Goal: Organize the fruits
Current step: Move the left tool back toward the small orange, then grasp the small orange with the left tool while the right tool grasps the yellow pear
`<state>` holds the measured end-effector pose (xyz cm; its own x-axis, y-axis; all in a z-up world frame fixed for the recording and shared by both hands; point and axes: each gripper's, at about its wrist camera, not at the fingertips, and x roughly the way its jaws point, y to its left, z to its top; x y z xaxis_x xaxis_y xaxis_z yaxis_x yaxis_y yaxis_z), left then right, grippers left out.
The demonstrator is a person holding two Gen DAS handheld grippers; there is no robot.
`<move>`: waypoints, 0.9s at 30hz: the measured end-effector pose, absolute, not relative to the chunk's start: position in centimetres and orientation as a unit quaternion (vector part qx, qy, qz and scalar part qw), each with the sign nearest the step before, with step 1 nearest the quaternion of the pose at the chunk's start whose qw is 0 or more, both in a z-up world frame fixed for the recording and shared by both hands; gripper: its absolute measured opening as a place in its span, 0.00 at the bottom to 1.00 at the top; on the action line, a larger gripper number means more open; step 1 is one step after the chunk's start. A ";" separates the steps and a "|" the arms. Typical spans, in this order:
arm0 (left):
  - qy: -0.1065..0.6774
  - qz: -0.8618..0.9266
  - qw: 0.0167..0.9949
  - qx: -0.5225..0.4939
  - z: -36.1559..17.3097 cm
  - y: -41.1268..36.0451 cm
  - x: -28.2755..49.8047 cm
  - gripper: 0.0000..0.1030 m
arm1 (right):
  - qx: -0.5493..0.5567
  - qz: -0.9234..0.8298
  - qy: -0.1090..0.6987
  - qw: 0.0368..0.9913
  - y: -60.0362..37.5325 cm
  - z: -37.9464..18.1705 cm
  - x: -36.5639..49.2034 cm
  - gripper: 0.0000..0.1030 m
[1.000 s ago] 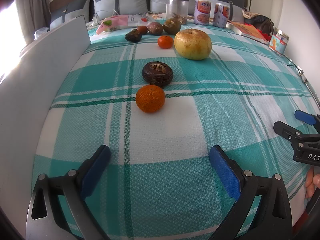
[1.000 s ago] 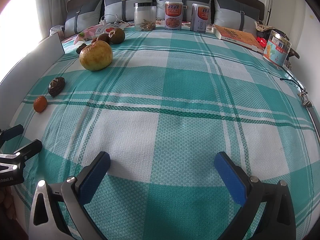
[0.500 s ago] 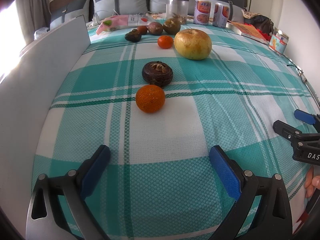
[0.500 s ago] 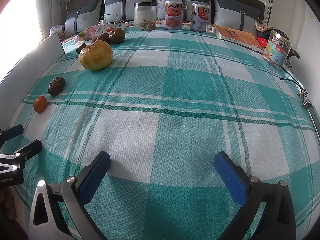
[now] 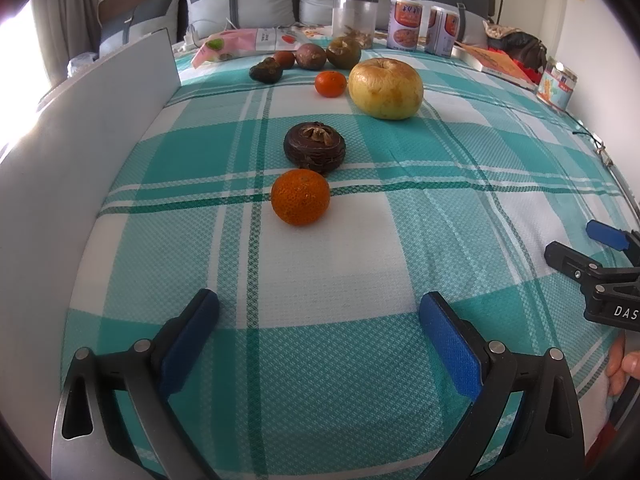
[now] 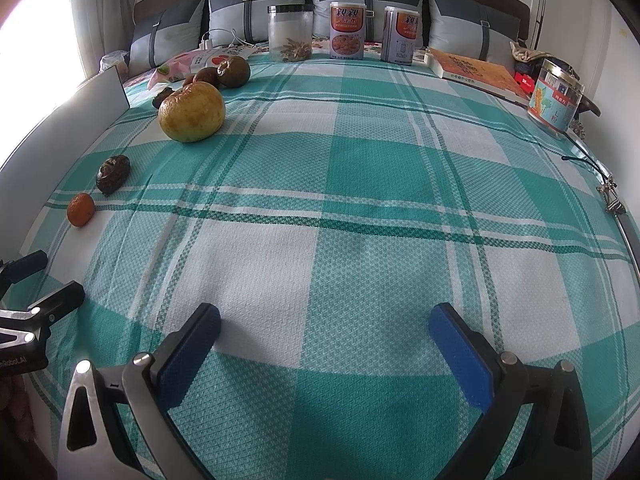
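So basically a bed [image 6: 360, 208] is what everything sits on, covered with a teal-and-white plaid cloth [image 5: 360, 272] with a waffle-like weave. Grey cushions [image 6: 256, 12] are lined up along a dark headboard at the far end, and strong daylight is blown out on the left. A white board [image 5: 80, 152] is stood upright along the left edge of the bed.

Both claws are held wide with nothing between the blue pads: the left claw [image 5: 318, 314] is hovered low over the near left part of the cloth, the right claw [image 6: 324, 326] over the near middle. Each one is seen at the edge of the other's view.

The fruits are strung out in a loose line on the left side. Nearest is a small orange [image 5: 300, 197], with a dark brown fruit [image 5: 315, 147] just behind it, nearly touching. Farther back a big yellow fruit [image 5: 386, 83] is parked with a second small orange [image 5: 330, 83] just beside it on the left. A cluster of darker fruits [image 5: 308, 58] is bunched at the far end, near a pink packet [image 5: 248, 40].

Along the far edge a clear jar [image 6: 290, 32] and two cans [image 6: 347, 30] are stood upright. A book [image 6: 476, 70] and a tin [image 6: 555, 98] are placed on the far right.
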<state>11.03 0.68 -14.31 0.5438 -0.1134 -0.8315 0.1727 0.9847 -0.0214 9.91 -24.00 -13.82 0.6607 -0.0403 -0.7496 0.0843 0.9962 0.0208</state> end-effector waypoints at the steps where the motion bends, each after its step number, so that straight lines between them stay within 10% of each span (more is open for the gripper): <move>1: 0.471 -0.084 0.878 0.030 -14.3 0.7 11.1 0.98 | 0.027 -0.034 0.410 0.911 -24.0 -13.8 10.0 1.00; 20: 0.490 -0.138 0.860 0.030 -13.3 1.8 17.1 0.95 | 0.028 -0.034 0.410 0.911 -24.0 -13.9 10.0 1.00; 24: 0.467 -0.139 0.872 0.048 -13.4 1.4 16.7 0.35 | 0.027 -0.034 0.410 0.911 -24.0 -13.8 10.0 1.00; 27: 0.468 -0.128 0.874 0.034 -13.1 2.4 16.0 0.29 | 0.027 -0.034 0.410 0.911 -23.9 -13.9 10.0 1.00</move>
<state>16.04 2.44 -13.12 0.5294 -0.1920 -0.8263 0.2547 0.9651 -0.0610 9.98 -23.94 -13.85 0.6612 -0.0395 -0.7492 0.0845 0.9962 0.0220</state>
